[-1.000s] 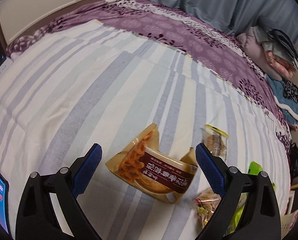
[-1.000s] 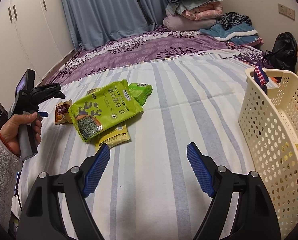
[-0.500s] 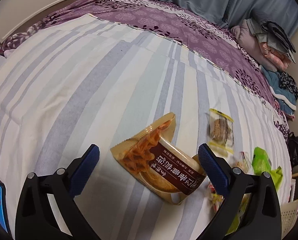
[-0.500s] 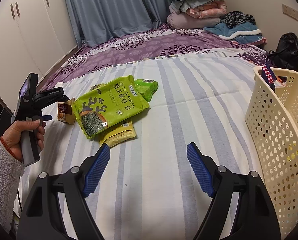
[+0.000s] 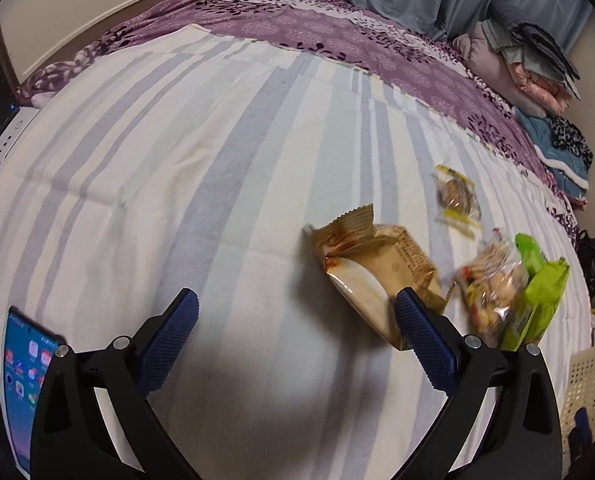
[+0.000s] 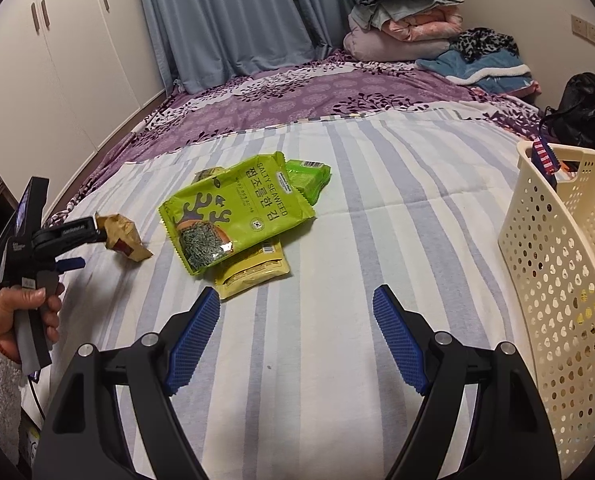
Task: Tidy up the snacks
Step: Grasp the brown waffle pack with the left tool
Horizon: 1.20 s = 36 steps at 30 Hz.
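I am holding my left tongs (image 5: 293, 320) spread wide over the striped bed (image 5: 217, 168), and their jaws have just been opening a little further, with nothing pressed between them. The brown pastry packet (image 5: 371, 268), which a second ago was lying centred between the jaws, is now sitting off to the right, up against the right pad (image 5: 421, 336) and tipped onto its edge so its printed back is showing. From the right wrist view it is lying beside the left tongs (image 6: 85, 246), on the bed rather than lifted. I am judging that I have slid sideways and knocked the packet instead of taking it, so the pick is not yet made and I am needing to re-centre before squeezing.

My right tongs (image 6: 297, 332) are waiting half open and empty above bare bedding. The green seaweed bag (image 6: 233, 212) and the yellow pouch (image 6: 253, 274) under it are lying near them, and the cream basket (image 6: 557, 264), where I expect the snacks belong, is standing well apart to the right.
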Each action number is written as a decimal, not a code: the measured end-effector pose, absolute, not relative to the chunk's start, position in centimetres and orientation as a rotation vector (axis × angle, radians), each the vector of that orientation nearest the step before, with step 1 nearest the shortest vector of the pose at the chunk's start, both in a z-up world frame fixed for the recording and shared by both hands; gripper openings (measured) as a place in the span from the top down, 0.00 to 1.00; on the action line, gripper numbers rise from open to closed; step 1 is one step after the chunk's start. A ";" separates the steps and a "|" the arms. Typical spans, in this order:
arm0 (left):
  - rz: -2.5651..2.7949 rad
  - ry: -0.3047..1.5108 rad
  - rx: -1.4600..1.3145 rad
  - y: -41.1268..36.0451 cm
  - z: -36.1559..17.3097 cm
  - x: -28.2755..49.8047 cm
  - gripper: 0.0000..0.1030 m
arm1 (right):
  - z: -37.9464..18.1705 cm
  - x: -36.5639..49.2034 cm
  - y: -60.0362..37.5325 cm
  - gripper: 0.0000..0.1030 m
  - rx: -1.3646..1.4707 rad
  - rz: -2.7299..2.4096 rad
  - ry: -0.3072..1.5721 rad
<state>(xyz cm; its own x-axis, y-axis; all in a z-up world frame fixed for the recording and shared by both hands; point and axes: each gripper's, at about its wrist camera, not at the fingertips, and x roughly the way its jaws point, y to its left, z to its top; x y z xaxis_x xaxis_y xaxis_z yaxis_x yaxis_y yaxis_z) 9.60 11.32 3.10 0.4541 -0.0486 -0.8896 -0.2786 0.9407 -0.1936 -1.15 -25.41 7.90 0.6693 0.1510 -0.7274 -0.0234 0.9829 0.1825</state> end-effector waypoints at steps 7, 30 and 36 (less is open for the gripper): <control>0.178 1.106 -0.344 12.4 2.7 6.4 0.03 | 8.5 -1.5 -24.6 0.24 0.145 0.119 0.818; -0.215 1.008 -0.094 8.1 3.5 10.1 0.03 | 7.1 -1.1 -23.6 0.24 0.116 0.116 0.866; -0.248 1.045 0.064 6.6 2.0 10.4 0.03 | 6.3 -0.1 -22.7 0.24 0.115 0.133 0.902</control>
<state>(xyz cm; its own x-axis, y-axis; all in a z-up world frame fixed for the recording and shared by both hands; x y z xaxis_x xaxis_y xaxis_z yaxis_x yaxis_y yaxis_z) 10.43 6.57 1.98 0.4772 -0.1727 -0.8617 0.2334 0.9702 -0.0652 -0.14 -22.75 6.35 0.6125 0.1630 -0.7735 -0.0662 0.9856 0.1553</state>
